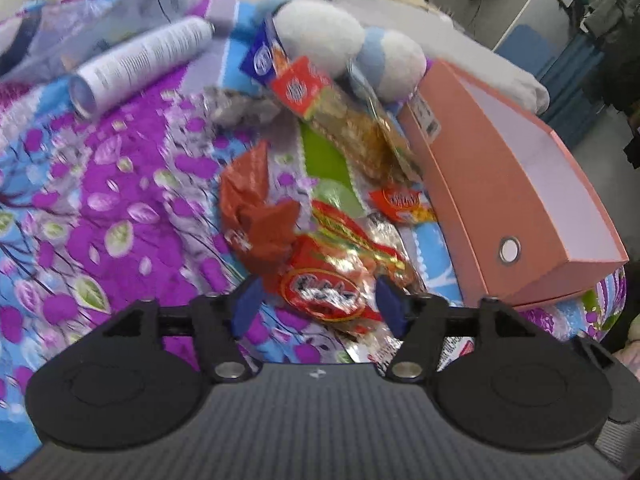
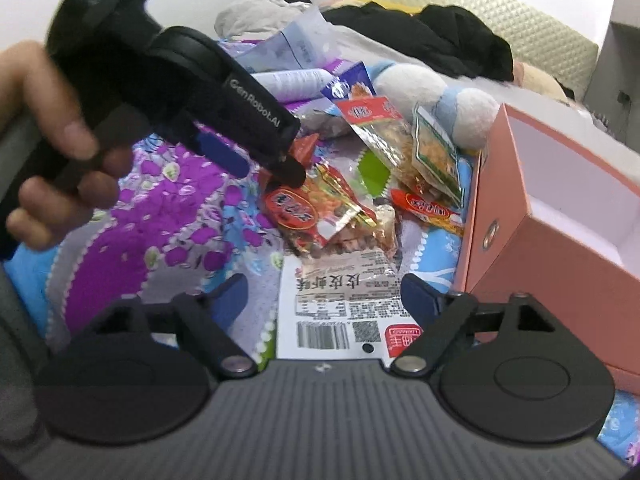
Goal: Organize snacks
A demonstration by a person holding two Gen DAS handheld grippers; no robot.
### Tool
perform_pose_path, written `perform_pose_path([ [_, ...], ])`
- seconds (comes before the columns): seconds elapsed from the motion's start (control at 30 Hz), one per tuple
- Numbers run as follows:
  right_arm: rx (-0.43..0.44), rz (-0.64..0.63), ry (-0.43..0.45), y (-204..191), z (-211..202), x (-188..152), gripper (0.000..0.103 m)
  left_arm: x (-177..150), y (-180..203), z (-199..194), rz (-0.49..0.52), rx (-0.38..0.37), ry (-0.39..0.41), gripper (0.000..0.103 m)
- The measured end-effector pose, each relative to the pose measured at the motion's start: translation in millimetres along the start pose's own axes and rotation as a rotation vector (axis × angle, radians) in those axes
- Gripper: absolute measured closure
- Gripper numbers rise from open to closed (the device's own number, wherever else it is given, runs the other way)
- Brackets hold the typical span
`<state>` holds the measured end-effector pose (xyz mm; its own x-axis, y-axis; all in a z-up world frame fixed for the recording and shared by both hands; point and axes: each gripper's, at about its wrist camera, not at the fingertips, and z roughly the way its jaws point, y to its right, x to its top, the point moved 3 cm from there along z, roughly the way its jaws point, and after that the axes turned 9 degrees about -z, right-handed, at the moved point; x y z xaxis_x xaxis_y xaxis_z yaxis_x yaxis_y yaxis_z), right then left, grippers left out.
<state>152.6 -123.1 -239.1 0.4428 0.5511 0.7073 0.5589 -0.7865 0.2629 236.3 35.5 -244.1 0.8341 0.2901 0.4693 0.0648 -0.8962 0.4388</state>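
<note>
Several snack packets lie in a heap on a purple floral bedspread point(image 1: 100, 208). My left gripper point(image 1: 318, 300) is open, its blue pads on either side of a red snack packet point(image 1: 324, 288); whether they touch it is unclear. That packet also shows in the right wrist view point(image 2: 292, 208), under the left gripper point(image 2: 256, 160). My right gripper point(image 2: 324, 296) is open above a white snack packet with a barcode point(image 2: 340, 304). An empty pink box point(image 1: 516, 184) stands to the right of the heap; it also shows in the right wrist view point(image 2: 560, 216).
A white printed tube point(image 1: 140, 60) lies at the far left. A blue and white plush toy point(image 1: 352, 48) sits behind the heap, next to the box. Dark clothes point(image 2: 432, 36) and a cream headboard point(image 2: 500, 12) are at the back.
</note>
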Motion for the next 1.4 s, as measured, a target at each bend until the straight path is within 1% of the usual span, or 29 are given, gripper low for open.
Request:
perform_pose_path([
  [0.07,0.0,-0.002,-0.015,3.4,11.8,-1.1,0.018,-0.9,4.1,6.6,-0.004,0.007,-0.025,0.021],
  [0.17,-0.019,-0.01,-0.008,9.8,22.8,-0.3,0.018,-0.5,12.5,15.3,0.019,0.016,-0.05,0.015],
  [0.23,0.01,0.001,0.015,15.6,27.6,0.5,0.018,-0.8,15.8,22.3,0.015,0.011,-0.08,0.015],
  [0.3,0.029,0.008,0.003,20.6,36.5,-0.7,0.018,-0.6,17.8,30.2,0.007,0.02,-0.105,0.015],
  [0.4,0.038,0.02,-0.013,25.2,48.6,-3.0,0.018,-1.0,19.2,40.7,0.007,0.054,-0.13,0.015],
  [0.47,0.06,0.029,-0.016,27.5,55.3,-5.2,0.018,-1.7,19.2,46.5,0.01,0.072,-0.148,0.015],
  [0.53,0.078,0.04,-0.013,27.8,59.8,-7.4,0.017,-1.6,20.1,49.9,0.016,0.088,-0.148,0.015],
  [0.63,0.099,0.032,-0.003,23.1,62.4,-9.7,0.011,-0.7,21.5,52.9,0.022,0.102,-0.136,0.015],
  [0.7,0.105,0.022,0.0,20.1,63.5,-10.4,0.008,-1.5,23.2,55.3,0.032,0.115,-0.133,0.016],
  [0.8,0.118,0.036,-0.011,19.8,65.2,-10.2,0.008,-5.3,28.7,57.7,0.079,0.144,-0.123,0.017],
  [0.9,0.126,0.055,-0.023,19.0,66.9,-10.5,0.009,-9.0,32.7,59.0,0.119,0.164,-0.11,0.02],
  [0.93,0.127,0.061,-0.025,18.9,67.2,-10.8,0.009,-9.9,33.3,59.0,0.124,0.164,-0.107,0.024],
  [0.97,0.129,0.064,-0.029,18.5,67.5,-11.3,0.01,-10.4,34.1,58.7,0.128,0.16,-0.106,0.032],
  [1.0,0.131,0.062,-0.032,17.9,67.4,-11.4,0.011,-10.8,35.1,58.2,0.129,0.16,-0.103,0.033],
  [1.13,0.133,0.05,-0.044,15.5,65.8,-8.7,0.017,-11.2,36.8,56.1,0.136,0.152,-0.099,0.042],
  [1.17,0.131,0.047,-0.046,14.1,64.9,-8.1,0.018,-11.5,36.6,55.1,0.135,0.146,-0.099,0.048],
  [1.3,0.117,0.035,-0.054,10.0,60.2,-6.4,0.024,-13.1,35.5,49.8,0.12,0.137,-0.089,0.052],
  [1.33,0.114,0.035,-0.056,9.6,58.7,-6.2,0.031,-13.8,35.1,47.9,0.118,0.14,-0.084,0.053],
  [1.37,0.102,0.033,-0.056,10.0,56.7,-6.3,0.053,-14.8,34.7,46.2,0.115,0.134,-0.08,0.053],
  [1.4,0.059,0.029,-0.059,12.3,53.7,-6.2,0.059,-15.9,33.9,44.2,0.105,0.122,-0.079,0.054],
])
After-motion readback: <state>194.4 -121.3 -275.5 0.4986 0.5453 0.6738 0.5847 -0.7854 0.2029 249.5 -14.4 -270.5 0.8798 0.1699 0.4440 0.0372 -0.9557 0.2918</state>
